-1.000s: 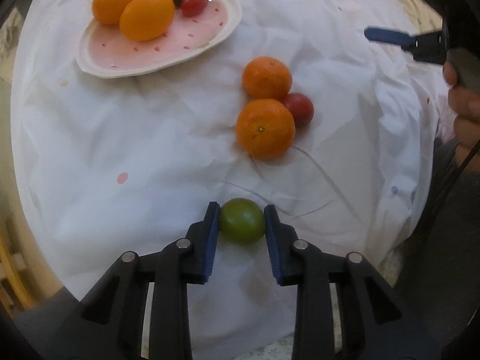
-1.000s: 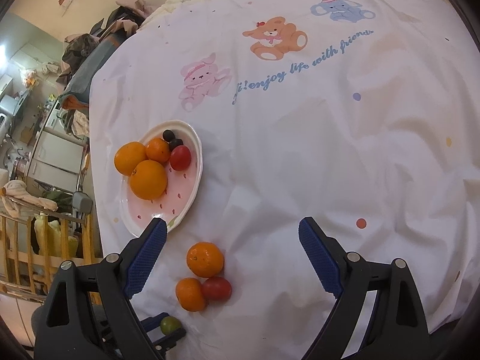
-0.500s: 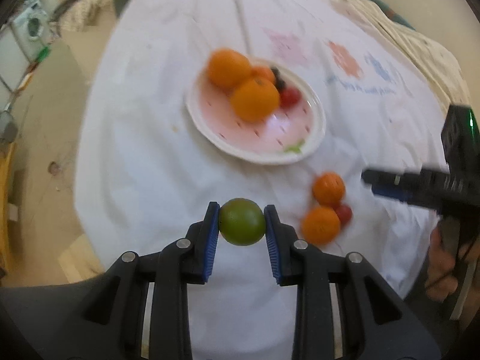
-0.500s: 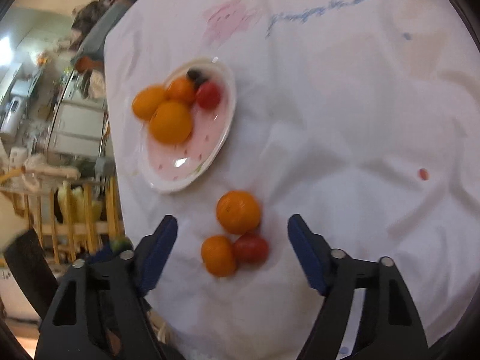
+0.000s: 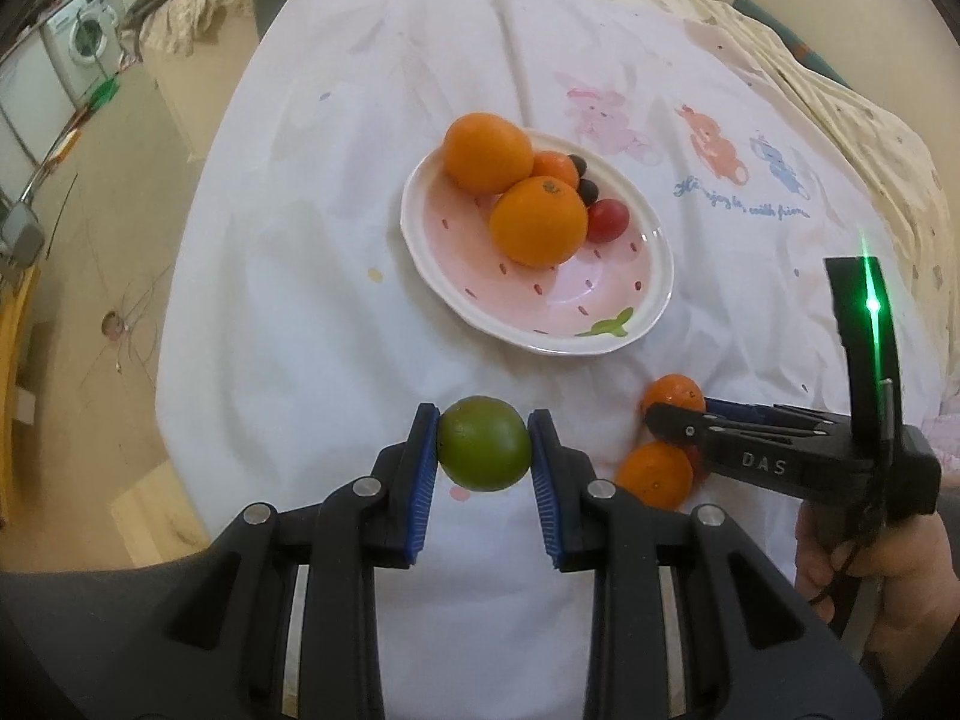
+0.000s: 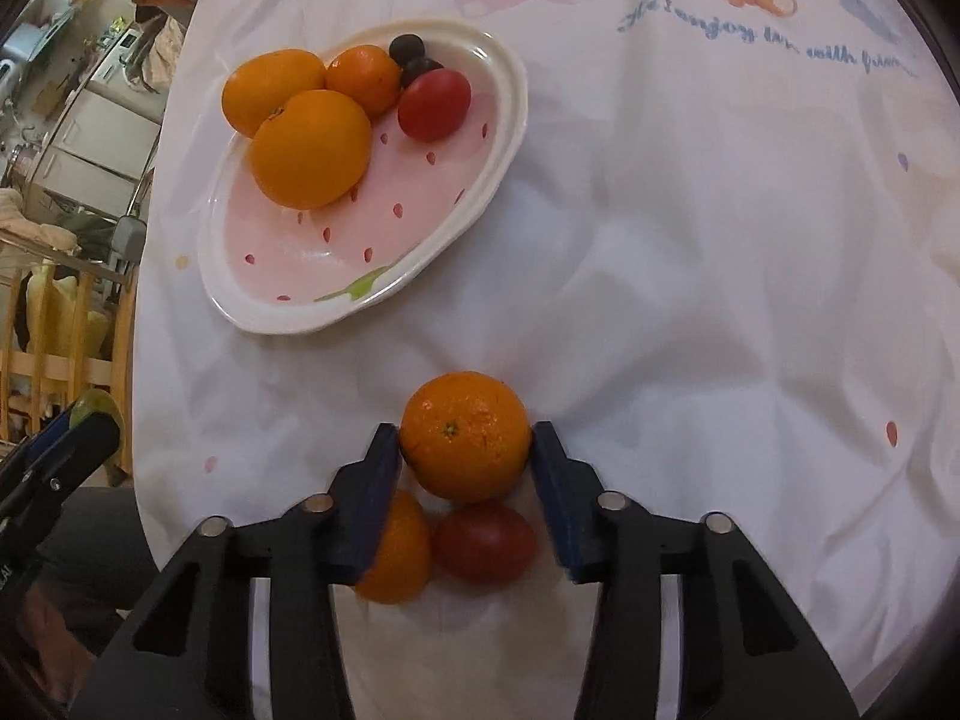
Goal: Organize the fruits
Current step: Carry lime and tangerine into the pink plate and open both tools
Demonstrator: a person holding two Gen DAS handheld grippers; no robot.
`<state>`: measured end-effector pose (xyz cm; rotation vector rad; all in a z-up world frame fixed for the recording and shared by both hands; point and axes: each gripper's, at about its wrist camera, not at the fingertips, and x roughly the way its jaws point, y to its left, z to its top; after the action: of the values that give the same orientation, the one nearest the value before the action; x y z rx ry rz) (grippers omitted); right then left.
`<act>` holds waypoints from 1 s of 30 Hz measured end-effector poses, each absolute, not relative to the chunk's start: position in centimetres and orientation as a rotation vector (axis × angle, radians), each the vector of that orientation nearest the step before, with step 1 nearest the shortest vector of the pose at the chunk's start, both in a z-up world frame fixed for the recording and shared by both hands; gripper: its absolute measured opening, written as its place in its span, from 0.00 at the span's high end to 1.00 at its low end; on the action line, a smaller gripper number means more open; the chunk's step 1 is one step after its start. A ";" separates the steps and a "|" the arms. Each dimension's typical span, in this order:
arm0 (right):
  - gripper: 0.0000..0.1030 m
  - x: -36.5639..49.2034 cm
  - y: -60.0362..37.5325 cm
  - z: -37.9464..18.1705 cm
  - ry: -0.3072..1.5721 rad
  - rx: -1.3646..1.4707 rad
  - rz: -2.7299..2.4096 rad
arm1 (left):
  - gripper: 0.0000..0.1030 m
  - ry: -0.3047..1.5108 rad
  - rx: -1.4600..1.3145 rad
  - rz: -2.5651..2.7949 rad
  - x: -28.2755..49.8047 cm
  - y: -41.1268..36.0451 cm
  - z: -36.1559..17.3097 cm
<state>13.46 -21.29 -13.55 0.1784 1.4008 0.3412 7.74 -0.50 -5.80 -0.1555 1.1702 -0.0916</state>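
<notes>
My left gripper [image 5: 483, 443] is shut on a green lime [image 5: 483, 444] and holds it above the cloth, short of the pink strawberry plate [image 5: 606, 330]. The plate holds oranges [image 5: 538, 221], a red tomato [image 5: 608, 219] and dark grapes [image 5: 585, 177]. My right gripper [image 6: 466, 443] has its blue pads on both sides of an orange [image 6: 465, 443] on the cloth. Another orange [image 6: 399, 555] and a red tomato [image 6: 485, 542] lie under its fingers. The plate also shows in the right wrist view [image 6: 480, 204].
A white cloth with cartoon animals [image 5: 714, 144] covers the table. The table's left edge drops to the floor [image 5: 90, 228]. A wooden crib rail [image 6: 54, 354] stands at the left in the right wrist view.
My left gripper has lifted the lime and carried it nearer the plate. My right gripper has come down and closed in around the orange next to the tomato.
</notes>
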 end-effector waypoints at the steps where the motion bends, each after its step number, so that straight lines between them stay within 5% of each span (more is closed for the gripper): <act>1: 0.57 13.3 -21.3 -13.3 1.387 0.168 0.349 | 0.75 1.172 -0.157 -0.088 7.8 -0.5 -5.8; 30: 0.58 15.4 -25.7 -3.3 1.101 0.298 0.387 | 0.75 1.123 -0.116 -0.052 12.7 -0.8 -2.3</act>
<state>15.43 -25.74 -3.29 0.2983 1.1012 0.3869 12.73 -0.81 -2.34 -0.1164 1.1228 -0.0520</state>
